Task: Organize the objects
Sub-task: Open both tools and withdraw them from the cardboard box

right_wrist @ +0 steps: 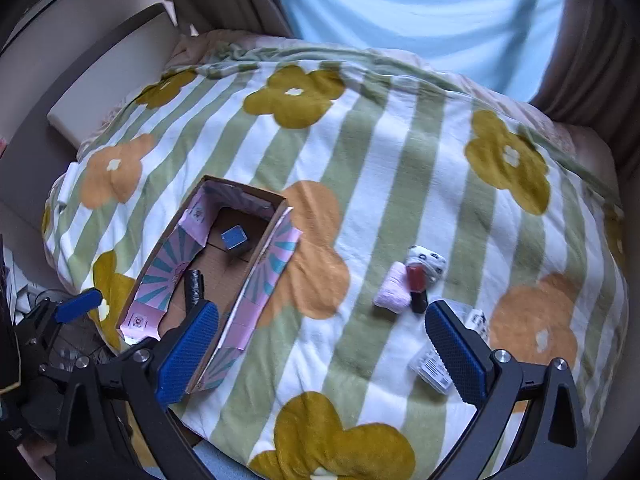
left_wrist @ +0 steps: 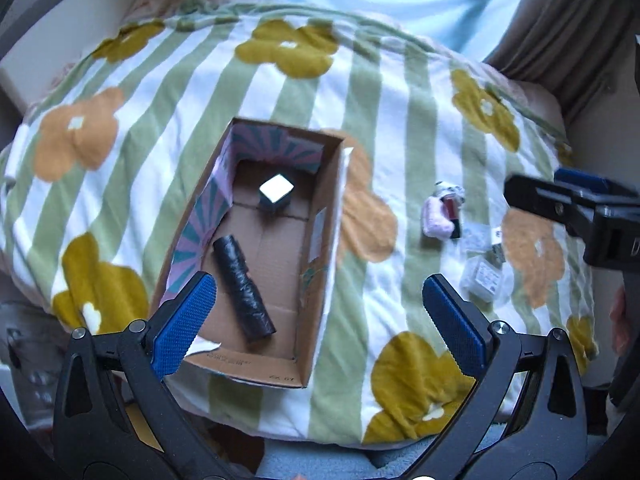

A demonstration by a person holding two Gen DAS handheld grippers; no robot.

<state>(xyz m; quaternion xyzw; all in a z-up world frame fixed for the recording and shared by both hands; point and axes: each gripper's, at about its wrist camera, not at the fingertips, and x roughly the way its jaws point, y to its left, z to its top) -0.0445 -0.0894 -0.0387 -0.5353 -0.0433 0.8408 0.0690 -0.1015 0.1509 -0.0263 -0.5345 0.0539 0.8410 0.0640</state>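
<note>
Meanwhile, on a bed covered by a flowered striped blanket (right_wrist: 360, 184), sorting is partly done: a cardboard box (left_wrist: 320, 264) already holds 2 things, a black roll (left_wrist: 242, 288) lying lengthwise and a small cube (left_wrist: 276, 194) near the far end. Both claws are spread wide and carry nothing. The left claw (left_wrist: 320, 320) hovers over the near end of the box; the right claw (right_wrist: 322, 348) hangs above the blanket between the box and the loose items. Those remain outside, well apart from the box: a pink bundle (right_wrist: 394, 292) touching a red and black piece (right_wrist: 416, 284) and a spotted white bundle (right_wrist: 426, 260), with clear packets (right_wrist: 434, 368) just beside the right claw's right finger. From here, the likely trouble is the soft blanket: pressing down could tilt the box or sink the flat, slippery packets, letting them slide free. The touching bundles could also be dragged together.
</note>
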